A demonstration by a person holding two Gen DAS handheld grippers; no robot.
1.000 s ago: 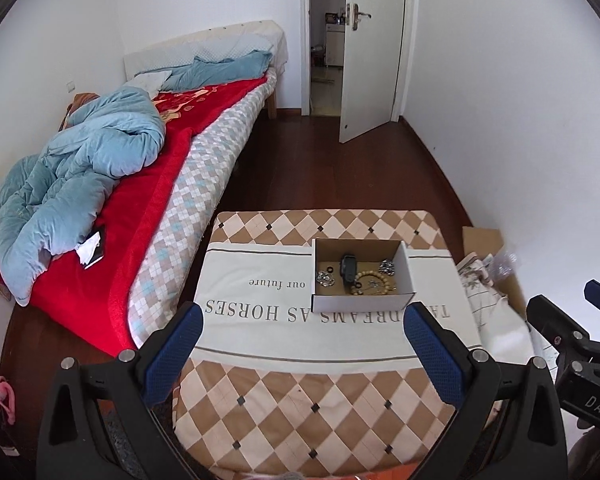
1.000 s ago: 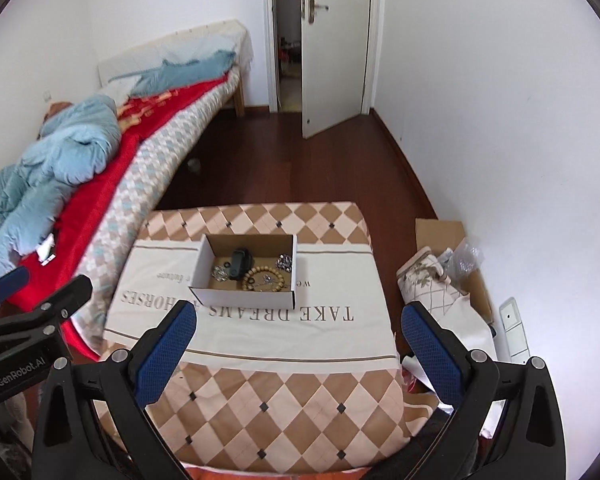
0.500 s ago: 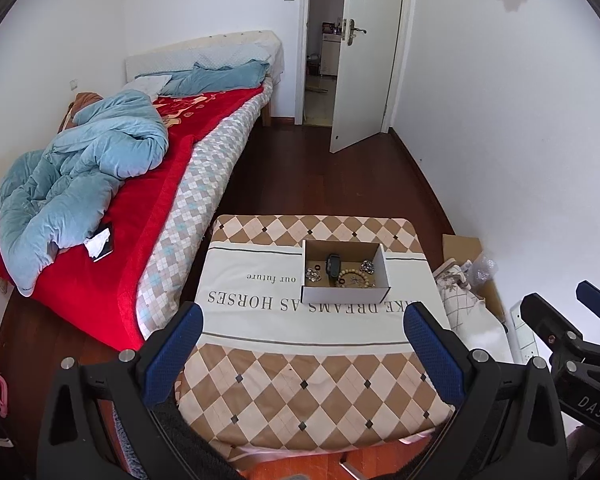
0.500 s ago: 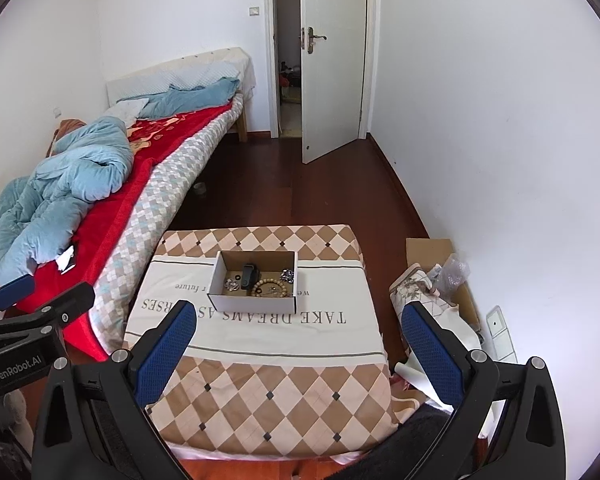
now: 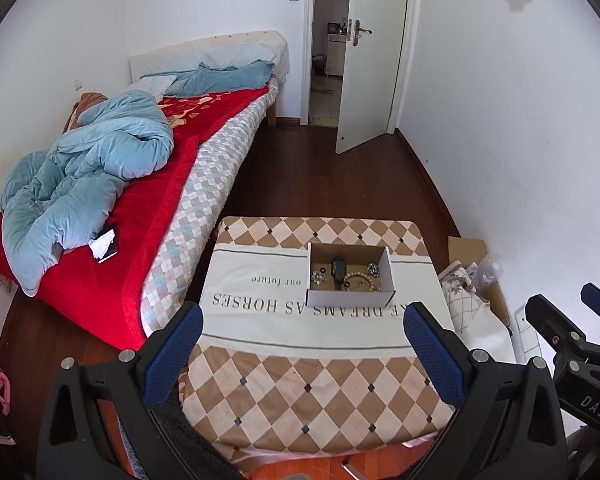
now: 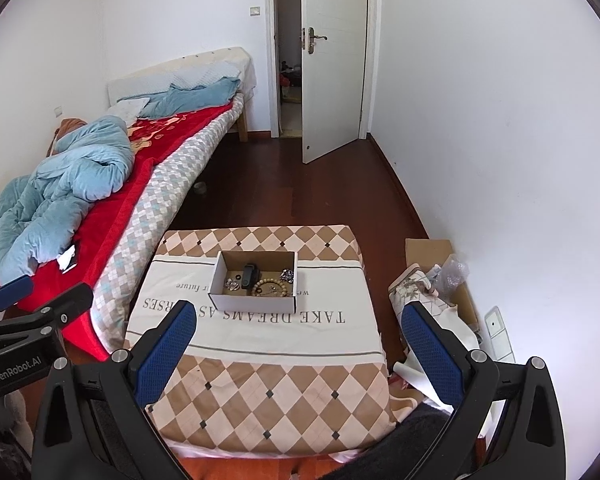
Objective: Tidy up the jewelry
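**Both grippers held wide above the table, jewelry lying in the cardboard box**

Left wrist view: the left gripper (image 5: 303, 322), black with blue textured pads, has its two fingers spread far apart and holds nothing. Beyond it stands a low table covered in a brown-and-cream diamond-patterned cloth (image 5: 308, 392) with a pale central band printed with dark lettering. On that band, toward the far side, sits a small open white cardboard box (image 5: 347, 299) with a brown inside. In the box lie a black watch-like band (image 5: 337, 267), a ring of tan wooden beads (image 5: 360, 281), a silvery sparkling piece (image 5: 319, 276) at the left and another silvery piece (image 5: 372, 269) at the right. The box is well apart from the fingertips. At the right edge the black frame of the right gripper (image 5: 598, 300) shows. To the left stands a bed with a red blanket (image 5: 148, 216) and a crumpled light-blue quilt (image 5: 84, 176); at the far end a white door (image 5: 374, 56) stands ajar.

Right wrist view: the right gripper (image 6: 298, 318) is likewise wide apart and empty, high over the near part of the same cloth (image 6: 272, 400). The white cardboard box (image 6: 252, 302) sits on the pale band ahead, slightly left of centre, with the black band (image 6: 249, 274), the wooden beads (image 6: 270, 286) and the two silvery pieces (image 6: 232, 283) (image 6: 287, 275) inside. The left gripper's black body (image 6: 10, 294) enters at the left edge. On the dark wooden floor (image 6: 300, 192) right of the table lies a heap of patterned fabric and clear plastic (image 6: 432, 284).
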